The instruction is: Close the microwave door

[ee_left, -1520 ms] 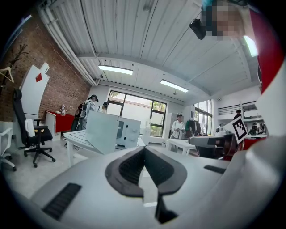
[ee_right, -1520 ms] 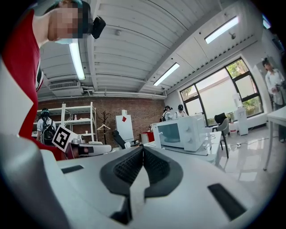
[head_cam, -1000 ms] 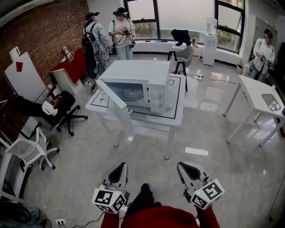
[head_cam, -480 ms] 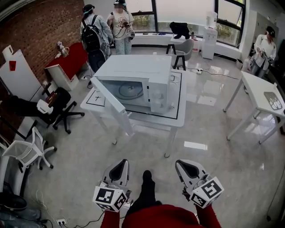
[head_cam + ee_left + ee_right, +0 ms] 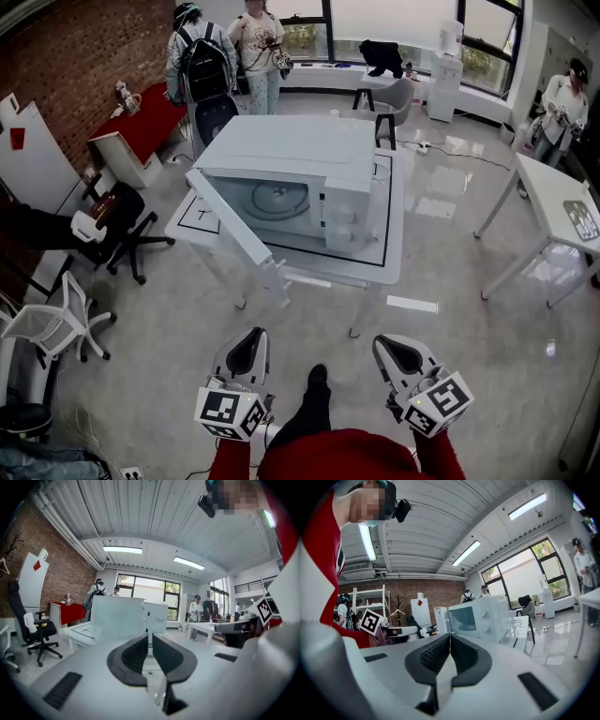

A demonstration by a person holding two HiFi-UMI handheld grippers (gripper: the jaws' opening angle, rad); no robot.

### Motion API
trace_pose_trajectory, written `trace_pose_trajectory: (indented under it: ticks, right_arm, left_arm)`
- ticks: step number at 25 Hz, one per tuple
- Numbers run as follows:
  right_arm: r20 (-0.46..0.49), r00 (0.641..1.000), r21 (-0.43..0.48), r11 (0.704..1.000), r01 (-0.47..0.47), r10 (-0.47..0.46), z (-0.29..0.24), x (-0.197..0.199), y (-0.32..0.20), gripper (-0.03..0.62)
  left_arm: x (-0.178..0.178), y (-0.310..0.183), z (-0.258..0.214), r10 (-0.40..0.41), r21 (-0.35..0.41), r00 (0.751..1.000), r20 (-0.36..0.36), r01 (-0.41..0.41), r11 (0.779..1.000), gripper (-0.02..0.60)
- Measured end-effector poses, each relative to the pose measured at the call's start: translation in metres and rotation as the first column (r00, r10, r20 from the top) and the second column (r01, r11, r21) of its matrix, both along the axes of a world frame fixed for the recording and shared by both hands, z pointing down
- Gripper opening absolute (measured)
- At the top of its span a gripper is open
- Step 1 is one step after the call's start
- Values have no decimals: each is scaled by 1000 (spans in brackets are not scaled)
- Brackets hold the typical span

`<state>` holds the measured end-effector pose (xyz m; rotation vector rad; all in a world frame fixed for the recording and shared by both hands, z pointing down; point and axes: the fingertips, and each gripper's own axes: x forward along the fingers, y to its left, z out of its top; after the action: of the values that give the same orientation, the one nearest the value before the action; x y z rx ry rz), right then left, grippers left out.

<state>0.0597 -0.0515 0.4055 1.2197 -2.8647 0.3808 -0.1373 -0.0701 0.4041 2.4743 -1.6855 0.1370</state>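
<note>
A white microwave (image 5: 281,150) stands on a white table (image 5: 380,272), its door (image 5: 239,234) swung wide open toward the front left. Inside, the glass turntable shows. Both grippers are held low in front of the person, well short of the table. The left gripper (image 5: 251,339) points at the open door (image 5: 116,618); its jaws are opening, with a thin slit between the pads and nothing in it. The right gripper (image 5: 386,345) is shut and empty, and the microwave (image 5: 480,616) lies ahead of it to the right.
Black office chair (image 5: 131,220) and white chair (image 5: 52,323) stand at the left. A second white table (image 5: 562,211) is at the right. Two people (image 5: 230,52) stand behind the microwave table, another person (image 5: 562,98) far right. Red table (image 5: 145,127) by the brick wall.
The person has walked forward: the microwave and its table sit nearer and larger in the head view. Both grippers came along, still level and side by side.
</note>
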Motion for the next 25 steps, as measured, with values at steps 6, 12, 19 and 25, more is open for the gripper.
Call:
trace_pose_trajectory:
  ticks: [6,12,19,25]
  right_arm:
    - [-3,1000,-8,1000,6,-6,1,-12,-28,15]
    - [-2,1000,-20,1000,4,-4,6,-21,-54,15]
    - [4,999,-37,999,-36,36,7,-21,-79,15]
    - [4,997,-39,996,-75,76,8,-16,-93,15]
  left_arm:
    - [-11,-29,8,6,-20,1000,0,-6,1000,33]
    - [-12,-54,26,29,-80,996,89,-22,997,200]
    - [-1,-84,29,118,-95,989,93,-109,990,218]
    - [8,-96,29,162,-96,985,58,-156,983,216]
